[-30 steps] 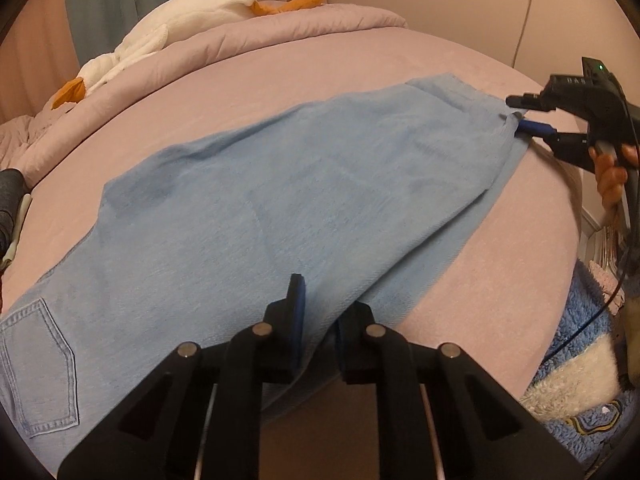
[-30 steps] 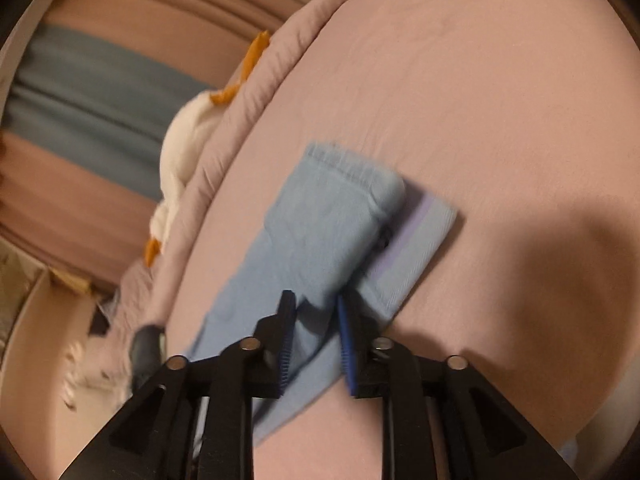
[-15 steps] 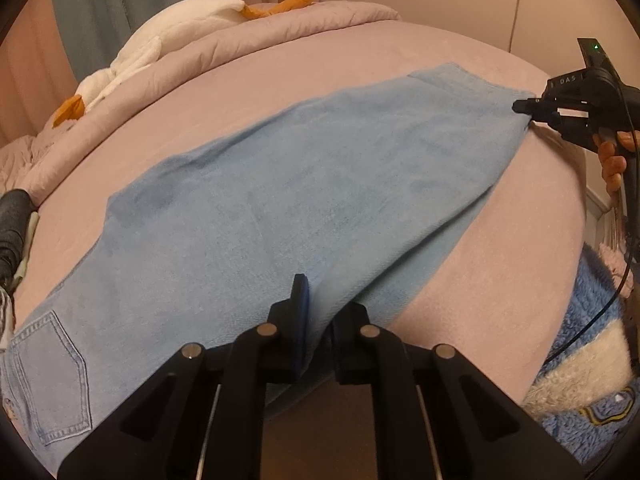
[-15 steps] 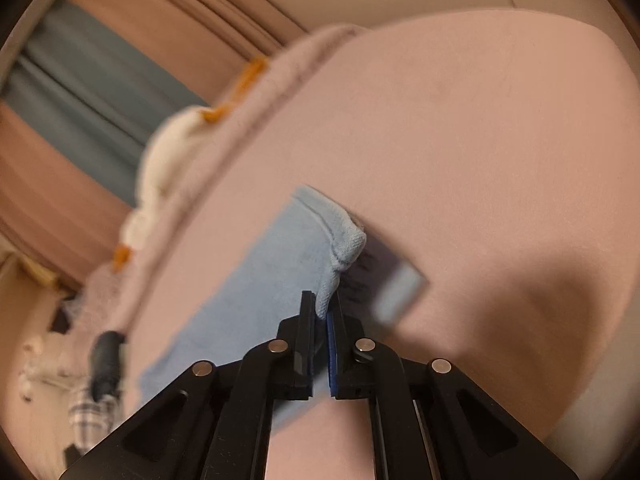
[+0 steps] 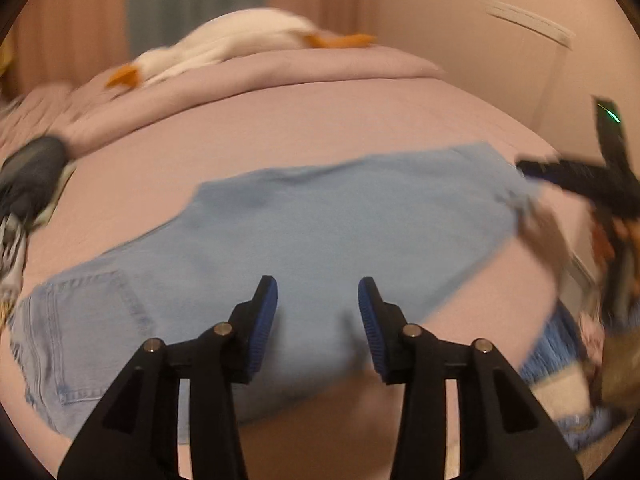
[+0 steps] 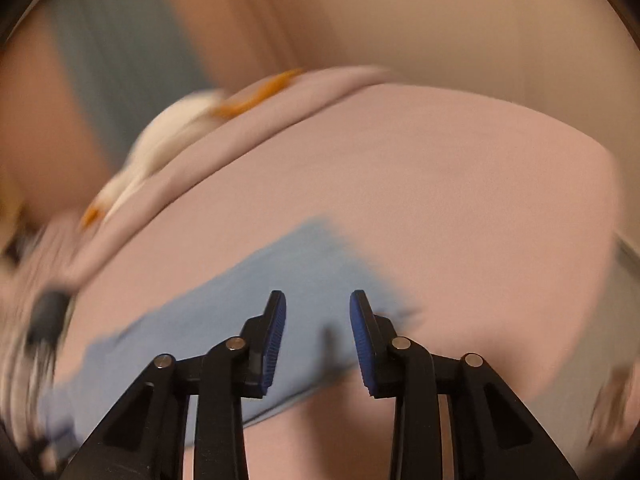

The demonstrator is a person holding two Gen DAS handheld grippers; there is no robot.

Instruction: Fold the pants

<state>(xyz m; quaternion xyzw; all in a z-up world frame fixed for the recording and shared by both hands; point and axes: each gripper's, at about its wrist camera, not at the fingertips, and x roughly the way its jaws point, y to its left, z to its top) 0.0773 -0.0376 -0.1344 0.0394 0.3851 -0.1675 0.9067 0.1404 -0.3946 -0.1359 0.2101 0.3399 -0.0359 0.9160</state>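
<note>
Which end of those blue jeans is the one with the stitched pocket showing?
The end at the lower left of the left wrist view: the jeans show a back pocket there. The far right end, by the right gripper, is plain hem.

Pink bed (image 5: 360, 120), beige wall (image 5: 460, 60), teal curtain (image 5: 192, 0).

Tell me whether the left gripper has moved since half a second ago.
Yes. The left gripper let go of the jeans and pulled back; the bed looks farther off. Its jaws are opening, empty.

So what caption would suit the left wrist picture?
Left claw opening above light blue pants laid flat on a pink bed, nothing between its jaws.
</note>
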